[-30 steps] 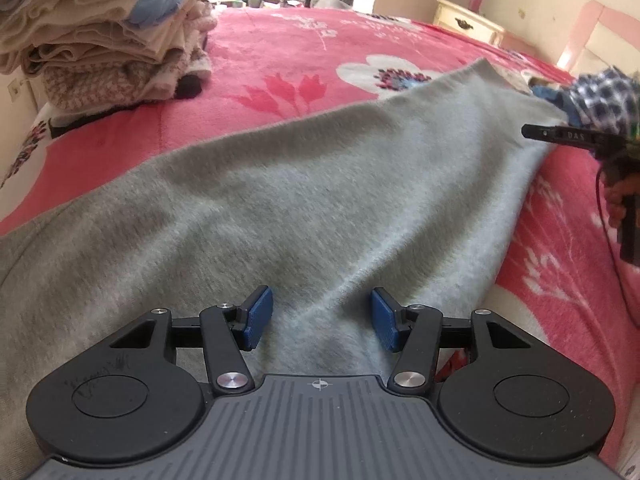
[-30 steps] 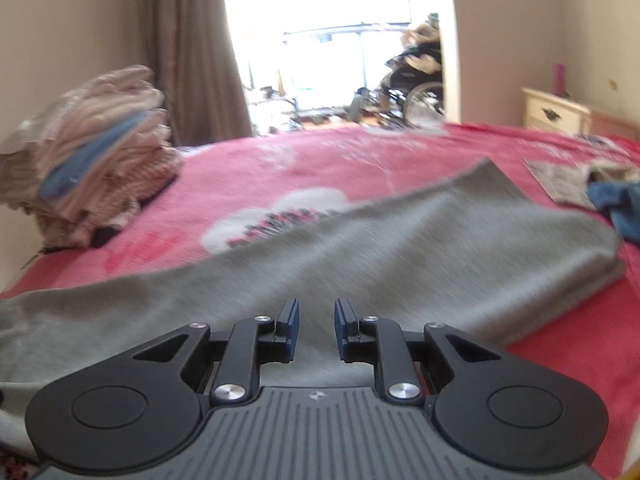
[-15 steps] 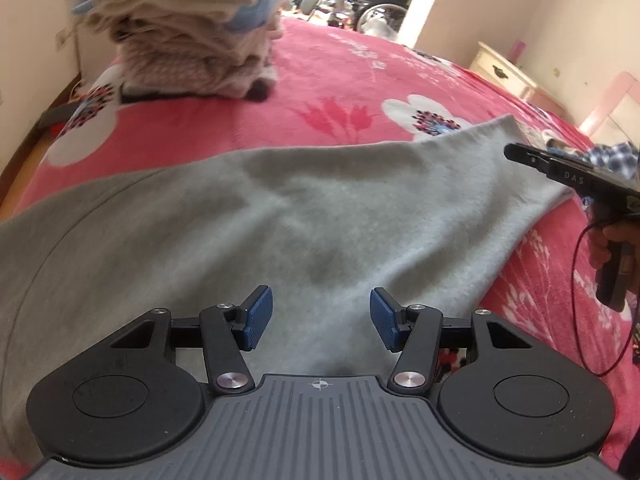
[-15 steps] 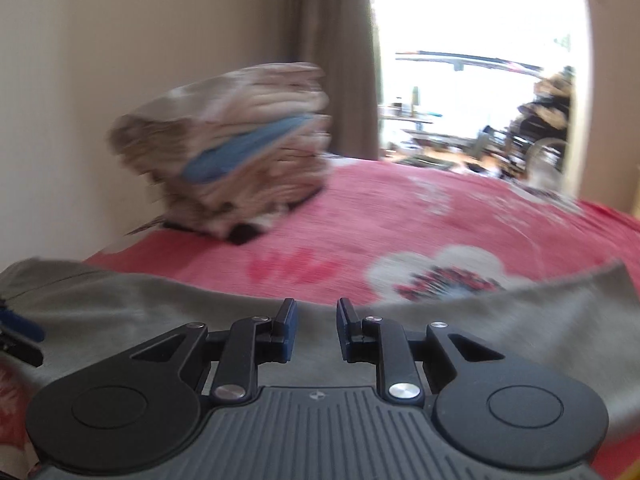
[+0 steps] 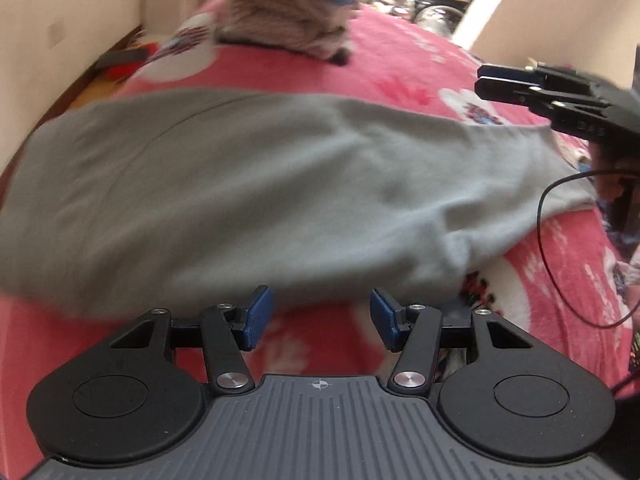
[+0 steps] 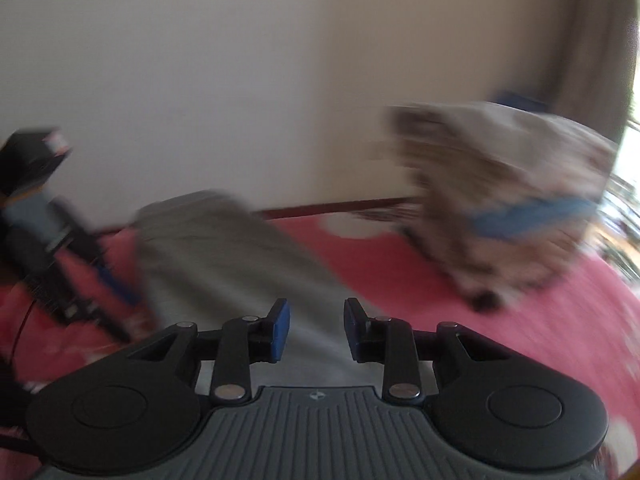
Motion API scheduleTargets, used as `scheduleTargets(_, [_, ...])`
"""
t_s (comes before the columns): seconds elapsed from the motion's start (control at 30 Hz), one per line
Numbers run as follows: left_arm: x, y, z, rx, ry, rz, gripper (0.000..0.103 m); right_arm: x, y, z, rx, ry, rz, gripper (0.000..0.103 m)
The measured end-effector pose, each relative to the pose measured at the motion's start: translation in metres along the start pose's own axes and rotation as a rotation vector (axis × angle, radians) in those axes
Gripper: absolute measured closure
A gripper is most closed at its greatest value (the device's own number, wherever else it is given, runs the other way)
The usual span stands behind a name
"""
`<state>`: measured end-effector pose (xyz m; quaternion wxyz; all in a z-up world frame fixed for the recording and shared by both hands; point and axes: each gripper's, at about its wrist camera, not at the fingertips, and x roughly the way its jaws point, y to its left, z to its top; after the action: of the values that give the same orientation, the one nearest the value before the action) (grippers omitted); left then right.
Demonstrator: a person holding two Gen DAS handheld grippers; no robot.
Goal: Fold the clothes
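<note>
A grey garment [image 5: 248,184] lies spread across the red flowered blanket [image 5: 560,280]. My left gripper [image 5: 322,316] is open, its blue pads [image 5: 260,314] hovering just short of the garment's near edge, over bare blanket. My right gripper [image 5: 492,80] reaches in from the upper right, above the garment's far right part. In the blurred right wrist view, the right gripper [image 6: 316,328] stands open over the grey garment [image 6: 240,264] with nothing between its fingers. The left gripper [image 6: 108,280] shows there at the left, beside the garment's end.
A tall stack of folded clothes [image 5: 280,8] sits on the bed beyond the garment, also seen as the stack [image 6: 512,200]. A pale wall [image 6: 280,80] and the bed's left edge with floor [image 5: 100,88] lie close. A black cable [image 5: 544,240] hangs from the right gripper.
Both views have swung left. My left gripper has drawn back from over the garment to its near edge. The right gripper has moved left toward the garment's end and opened wider.
</note>
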<state>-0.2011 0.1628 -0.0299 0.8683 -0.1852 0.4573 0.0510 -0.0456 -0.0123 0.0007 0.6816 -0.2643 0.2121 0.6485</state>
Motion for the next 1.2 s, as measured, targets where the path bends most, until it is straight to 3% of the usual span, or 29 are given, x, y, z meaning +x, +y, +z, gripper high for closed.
scheduleTargets(0.17, [-0.024,0.042,-0.014,-0.104,-0.006,0.080,0.049,0.049,0.043,0.038,-0.125,0.056,0.200,0.065])
scheduleTargets(0.4, [-0.046,0.115,-0.011,-0.419,-0.152,0.063,0.046,0.112,0.098,0.047,-0.180,0.043,0.263,0.050])
scheduleTargets(0.53, [-0.038,0.141,-0.014,-0.550,-0.180,0.009,0.044,0.133,0.124,0.042,-0.200,0.044,0.230,0.041])
scheduleTargets(0.67, [-0.031,0.151,-0.020,-0.593,-0.168,-0.005,0.044,0.143,0.135,0.043,-0.189,0.033,0.223,0.035])
scheduleTargets(0.87, [-0.026,0.166,-0.027,-0.702,-0.221,-0.053,0.041,0.165,0.153,0.040,-0.211,0.039,0.188,0.029])
scheduleTargets(1.07, [-0.017,0.166,-0.028,-0.742,-0.263,-0.039,0.038,0.185,0.178,0.031,-0.295,0.042,0.097,0.022])
scheduleTargets(1.2, [-0.024,0.162,-0.028,-0.754,-0.301,-0.031,0.044,0.196,0.194,0.026,-0.350,0.036,0.015,0.017])
